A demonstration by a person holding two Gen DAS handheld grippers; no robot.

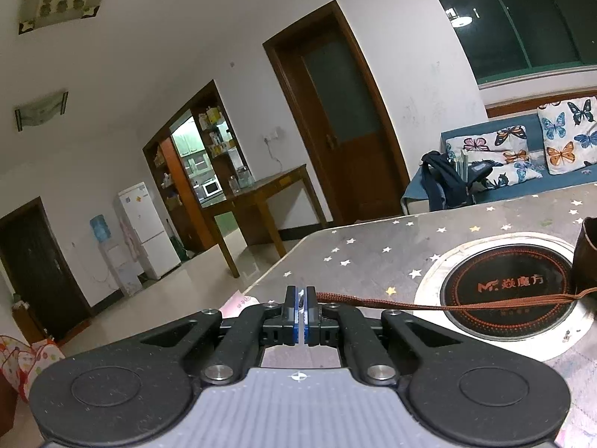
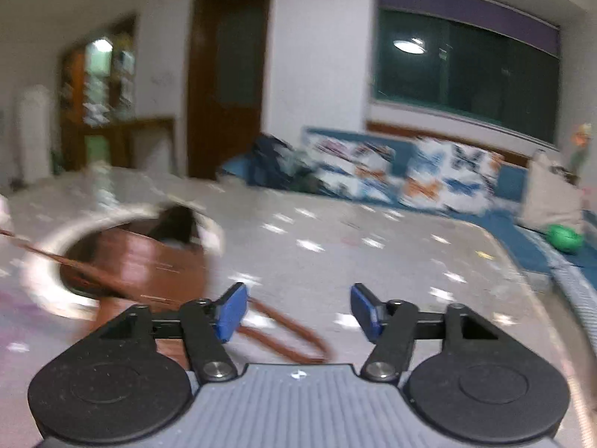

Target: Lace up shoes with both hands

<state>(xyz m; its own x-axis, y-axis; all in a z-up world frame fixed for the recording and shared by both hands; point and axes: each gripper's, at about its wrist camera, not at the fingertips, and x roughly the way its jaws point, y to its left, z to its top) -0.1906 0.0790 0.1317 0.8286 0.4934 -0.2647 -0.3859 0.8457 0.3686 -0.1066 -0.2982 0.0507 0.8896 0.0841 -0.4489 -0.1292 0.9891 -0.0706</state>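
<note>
My left gripper is shut at the near left corner of the star-patterned table. A brown lace runs taut from its fingertips rightward to the brown shoe, which is cut off by the right edge. The right wrist view is blurred. There the brown shoe stands at the left on the round cooker ring. My right gripper is open, its blue pads wide apart. A loop of brown lace lies on the table under the gap, nearer the left finger, untouched by the pads.
A round black induction plate with a steel ring is set into the table. Beyond the table is a blue sofa with butterfly cushions and a dark backpack. A green ball lies on the sofa. The table's edge runs close to my left gripper.
</note>
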